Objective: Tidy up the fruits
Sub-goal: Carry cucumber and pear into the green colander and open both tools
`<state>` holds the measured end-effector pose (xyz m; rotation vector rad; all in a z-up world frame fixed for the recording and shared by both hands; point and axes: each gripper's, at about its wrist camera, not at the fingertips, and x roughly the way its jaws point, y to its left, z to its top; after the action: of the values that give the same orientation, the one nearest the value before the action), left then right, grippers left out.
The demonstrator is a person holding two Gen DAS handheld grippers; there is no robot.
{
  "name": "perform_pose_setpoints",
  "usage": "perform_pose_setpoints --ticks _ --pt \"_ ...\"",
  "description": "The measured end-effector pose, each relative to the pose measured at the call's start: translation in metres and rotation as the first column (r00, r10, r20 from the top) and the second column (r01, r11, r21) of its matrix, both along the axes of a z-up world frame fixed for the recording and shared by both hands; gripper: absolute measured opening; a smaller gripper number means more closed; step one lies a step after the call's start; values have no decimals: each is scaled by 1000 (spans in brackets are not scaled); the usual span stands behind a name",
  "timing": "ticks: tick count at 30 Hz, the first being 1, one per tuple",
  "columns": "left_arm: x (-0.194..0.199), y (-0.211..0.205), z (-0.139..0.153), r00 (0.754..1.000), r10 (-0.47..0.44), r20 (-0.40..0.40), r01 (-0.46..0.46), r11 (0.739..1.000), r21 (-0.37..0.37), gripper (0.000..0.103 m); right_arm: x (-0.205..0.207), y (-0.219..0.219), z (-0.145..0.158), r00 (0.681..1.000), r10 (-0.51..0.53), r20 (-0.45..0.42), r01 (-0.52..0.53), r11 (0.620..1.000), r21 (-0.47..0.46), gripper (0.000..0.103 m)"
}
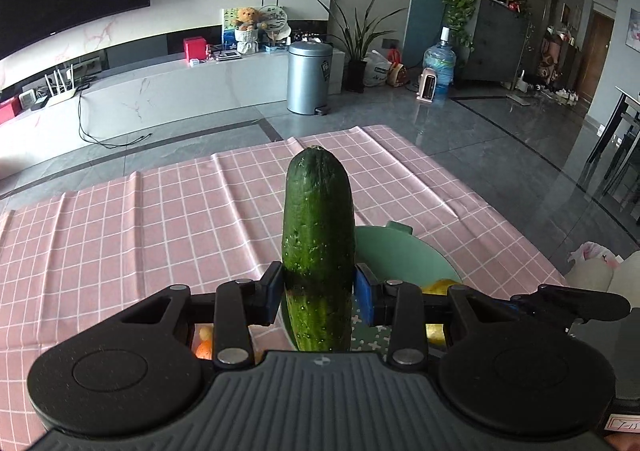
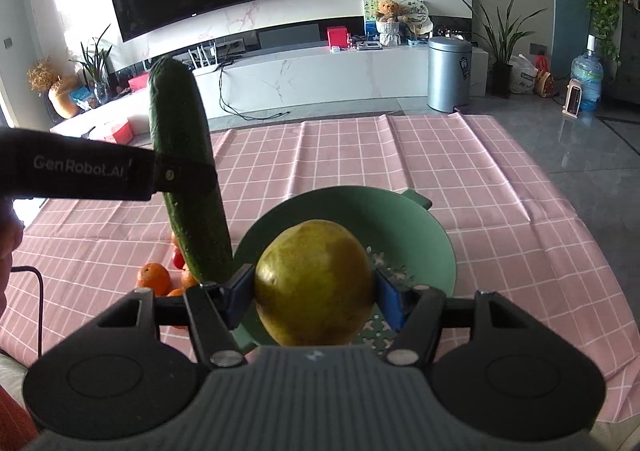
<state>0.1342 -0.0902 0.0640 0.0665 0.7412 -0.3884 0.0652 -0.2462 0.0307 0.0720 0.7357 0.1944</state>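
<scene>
The left gripper (image 1: 318,293) clamps the stiff, smooth cucumber (image 1: 318,227) low; the right gripper (image 2: 316,291) squeezes the heavy, round pear (image 2: 314,283) mid-body.

Your left gripper (image 1: 319,293) is clamping a cucumber (image 1: 318,235) upright above the pink checked tablecloth (image 1: 160,211), a green bowl (image 1: 404,255) sitting apparently just behind.
</scene>
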Motion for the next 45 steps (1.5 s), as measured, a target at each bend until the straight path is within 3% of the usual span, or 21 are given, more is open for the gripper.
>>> perform_pose_setpoints --ticks 13,24,38,39,41,45 --pt "39 -26 -47 994 -40 -106 49 995 83 42 70 0 -50 985 84 -153 -102 988 -116 60" --pt "59 -33 -76 984 -62 -168 82 989 120 42 97 9 -83 959 140 -247 -191 962 -197 60" --pt "66 -34 -79 983 -74 -170 97 986 132 43 104 11 -87 951 125 -283 -182 965 -187 62" --pt "65 -33 -79 984 -69 -167 92 987 135 44 104 11 -85 954 122 -274 -179 965 -194 63" --pt "63 -31 -76 987 -59 -147 79 988 135 50 103 12 -80 961 117 -252 -170 965 -201 78" --pt "57 -26 -67 991 -45 -127 61 990 125 52 99 11 -73 966 111 -235 -160 967 -200 78"
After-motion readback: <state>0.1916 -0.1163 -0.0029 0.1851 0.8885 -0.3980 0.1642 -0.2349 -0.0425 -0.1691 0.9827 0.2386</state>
